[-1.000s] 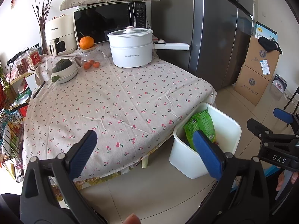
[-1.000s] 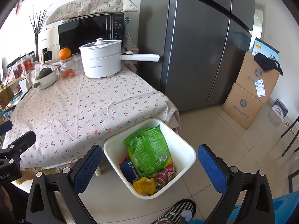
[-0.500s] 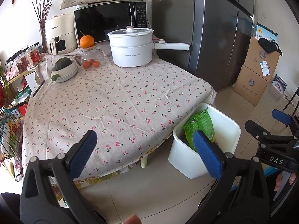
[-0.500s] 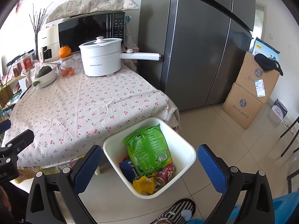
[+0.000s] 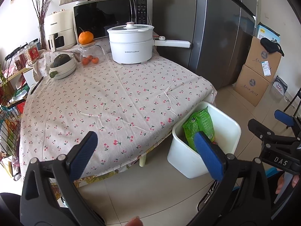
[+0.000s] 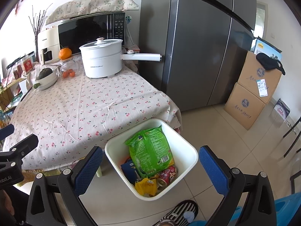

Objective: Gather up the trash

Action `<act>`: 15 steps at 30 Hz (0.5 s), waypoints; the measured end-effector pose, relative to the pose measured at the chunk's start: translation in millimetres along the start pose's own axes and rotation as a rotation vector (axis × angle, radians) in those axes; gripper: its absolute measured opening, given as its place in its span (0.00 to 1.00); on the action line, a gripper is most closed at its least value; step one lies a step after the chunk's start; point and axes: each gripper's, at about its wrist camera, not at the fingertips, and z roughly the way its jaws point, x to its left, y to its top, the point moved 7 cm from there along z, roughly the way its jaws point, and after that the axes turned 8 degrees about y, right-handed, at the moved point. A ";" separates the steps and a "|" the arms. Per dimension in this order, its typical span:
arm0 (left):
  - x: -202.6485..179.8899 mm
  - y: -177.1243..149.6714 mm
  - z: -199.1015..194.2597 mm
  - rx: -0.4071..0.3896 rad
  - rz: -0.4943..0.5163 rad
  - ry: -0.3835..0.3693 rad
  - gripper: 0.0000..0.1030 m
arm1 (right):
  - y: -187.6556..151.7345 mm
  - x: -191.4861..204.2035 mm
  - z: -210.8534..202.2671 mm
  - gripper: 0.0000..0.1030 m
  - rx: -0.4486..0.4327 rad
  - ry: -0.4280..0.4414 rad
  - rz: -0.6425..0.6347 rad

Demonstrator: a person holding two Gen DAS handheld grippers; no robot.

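A white bin (image 6: pixel 190 155) stands on the floor by the table's corner; it also shows in the left wrist view (image 5: pixel 234 130). In it lie a green snack bag (image 6: pixel 150 150), a red can (image 6: pixel 168 173), a yellow wrapper (image 6: pixel 145 185) and a blue packet (image 6: pixel 129 167). The green bag also shows in the left wrist view (image 5: pixel 200 126). My right gripper (image 6: pixel 150 171) is open and empty, above and in front of the bin. My left gripper (image 5: pixel 146 154) is open and empty, off the table's front edge, left of the bin.
The table (image 5: pixel 116 98) has a cherry-print cloth. At its back stand a white pot (image 5: pixel 131 44), a glass jar of small oranges (image 5: pixel 90 56), a bowl with a squash (image 5: pixel 63 66) and a microwave (image 5: pixel 111 17). A grey fridge (image 6: pixel 203 43) and stacked cardboard boxes (image 6: pixel 252 90) stand to the right.
Both grippers stay open and empty and have barely shifted. The trash in the bin has not moved.
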 end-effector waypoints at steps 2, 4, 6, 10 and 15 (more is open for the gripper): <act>-0.1 -0.8 -0.8 -0.002 0.005 0.004 0.99 | -0.5 -0.8 -0.4 1.00 0.000 -0.001 0.000; 0.9 -0.9 -1.3 -0.002 0.004 0.007 0.99 | -1.2 -2.4 -0.3 1.00 0.001 -0.004 0.003; 2.8 -1.3 -1.8 -0.001 -0.002 0.012 0.99 | -1.3 -3.7 0.3 1.00 0.003 -0.004 0.010; 5.7 -1.3 -1.2 0.002 -0.009 0.011 0.99 | -1.3 -2.2 0.3 1.00 0.003 -0.002 0.011; 3.6 -1.9 -1.0 0.005 -0.005 -0.001 0.99 | -2.0 0.7 1.7 1.00 0.009 -0.004 0.003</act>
